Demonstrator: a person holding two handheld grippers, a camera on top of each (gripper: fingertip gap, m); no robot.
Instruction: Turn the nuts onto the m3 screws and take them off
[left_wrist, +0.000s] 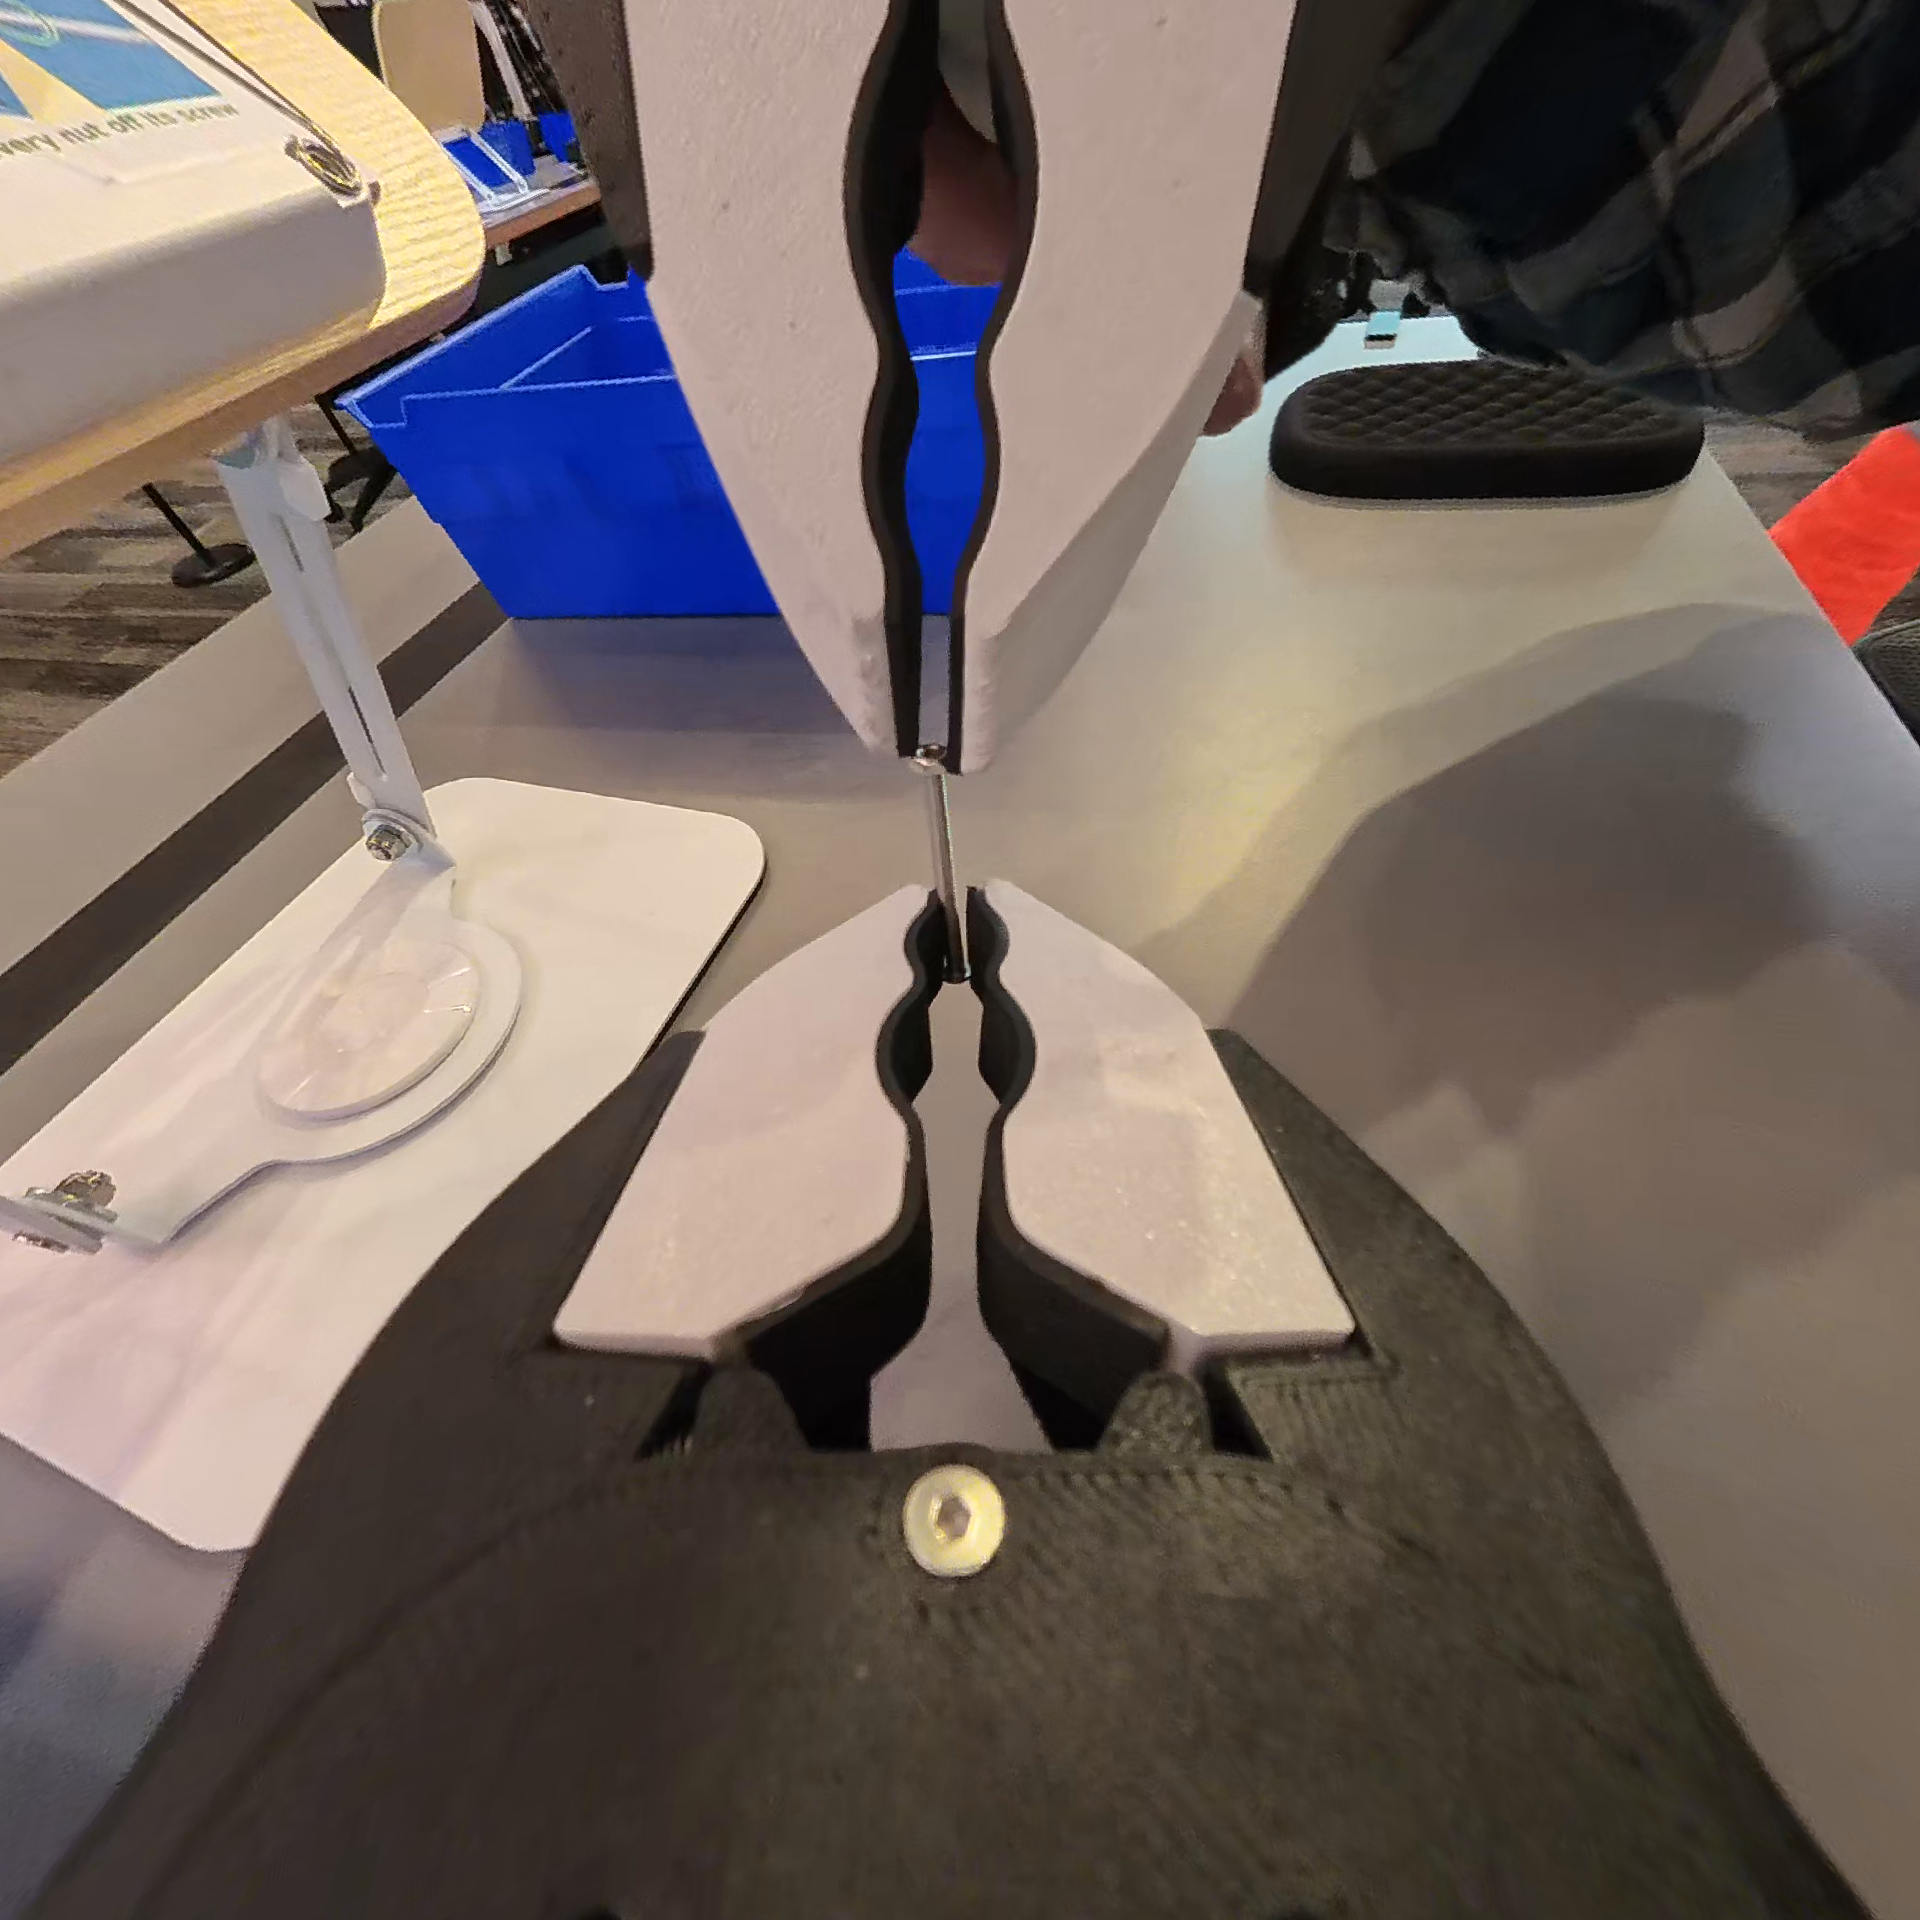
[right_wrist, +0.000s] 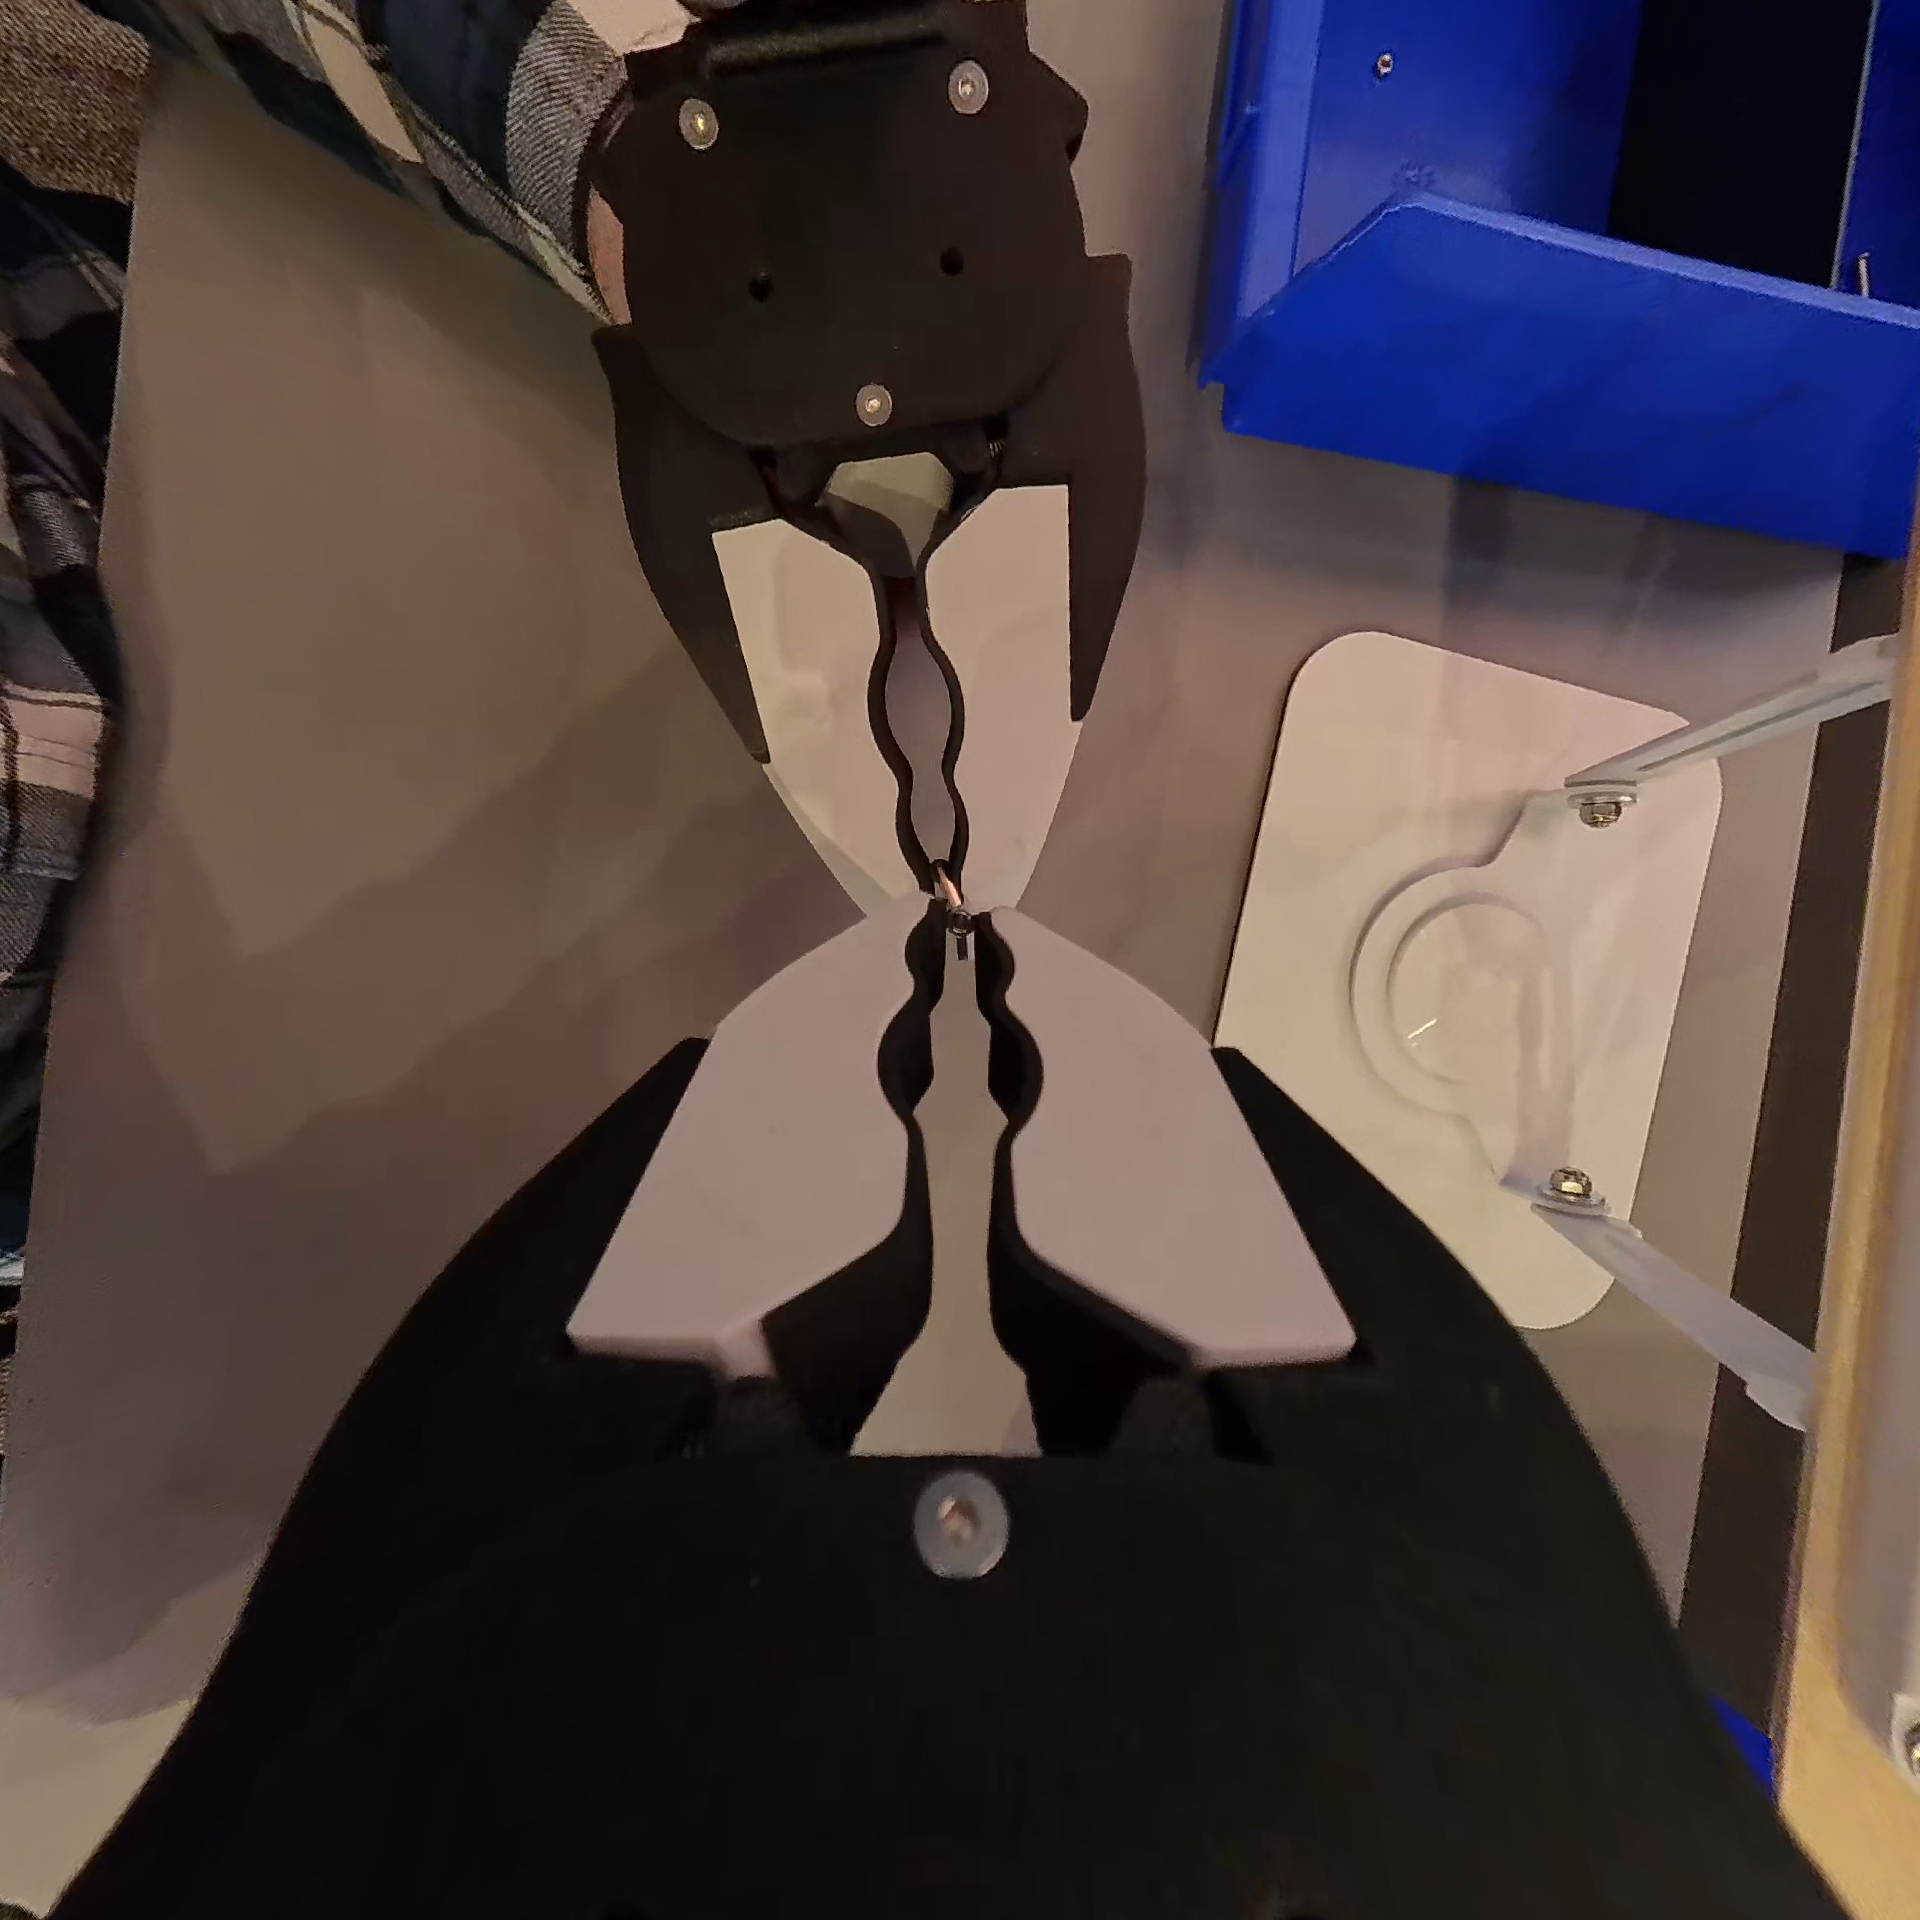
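Observation:
My left gripper (left_wrist: 945, 899) is shut on the shank of a long silver screw (left_wrist: 940, 842), held above the grey table (left_wrist: 1351, 727). The screw runs forward from my pads to my right gripper (left_wrist: 928, 753), which faces it tip to tip. In the right wrist view my right gripper (right_wrist: 958, 914) is shut on a small nut (right_wrist: 958, 921) on the screw's end. A short threaded stub (right_wrist: 959, 945) pokes back between its pads. The left gripper (right_wrist: 940, 878) shows opposite, pinching the screw (right_wrist: 948, 888) at its very tips.
A blue bin (left_wrist: 582, 468) stands behind the grippers. A white stand base (left_wrist: 416, 987) with an angled arm carries a wooden-edged board (left_wrist: 208, 312) at the left. A black padded rest (left_wrist: 1486, 431) lies far right. A person's plaid sleeve (left_wrist: 1662, 187) is close above. Both grippers' tips are close together, under 4 cm apart.

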